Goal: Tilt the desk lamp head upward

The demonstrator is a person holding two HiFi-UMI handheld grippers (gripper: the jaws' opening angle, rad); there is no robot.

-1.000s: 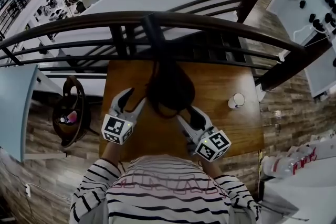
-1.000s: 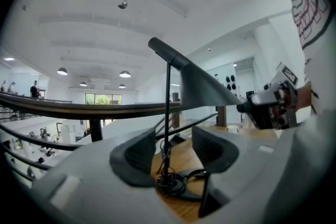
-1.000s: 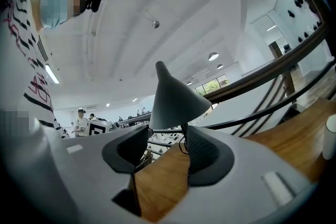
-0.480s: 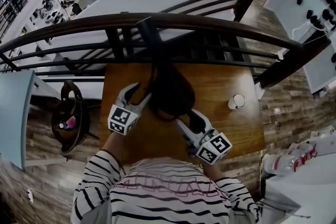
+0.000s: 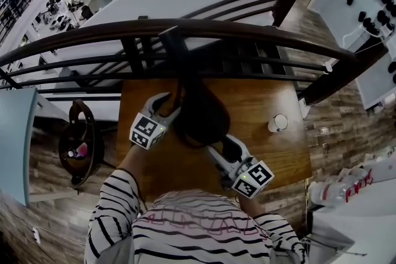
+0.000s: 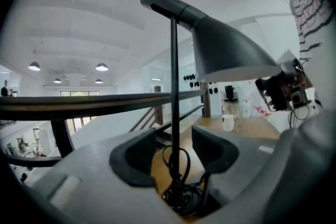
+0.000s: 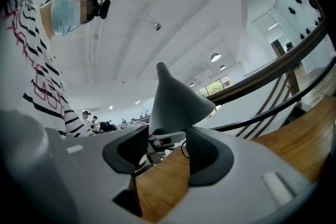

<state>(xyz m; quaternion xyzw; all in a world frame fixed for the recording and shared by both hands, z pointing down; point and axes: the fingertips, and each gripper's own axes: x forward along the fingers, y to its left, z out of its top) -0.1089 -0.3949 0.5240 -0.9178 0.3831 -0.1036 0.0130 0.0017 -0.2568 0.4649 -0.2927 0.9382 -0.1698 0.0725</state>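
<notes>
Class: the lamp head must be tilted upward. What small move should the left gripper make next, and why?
Probably close the left gripper on the lamp stem: its jaws stand apart either side of it, not touching, so nothing steadies the stem.

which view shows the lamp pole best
The left gripper view: the pole runs its full height there, from the cable coil up to the head. The head view shows only the head from above, covering the pole. The right gripper view shows the head, no clear pole.
</notes>
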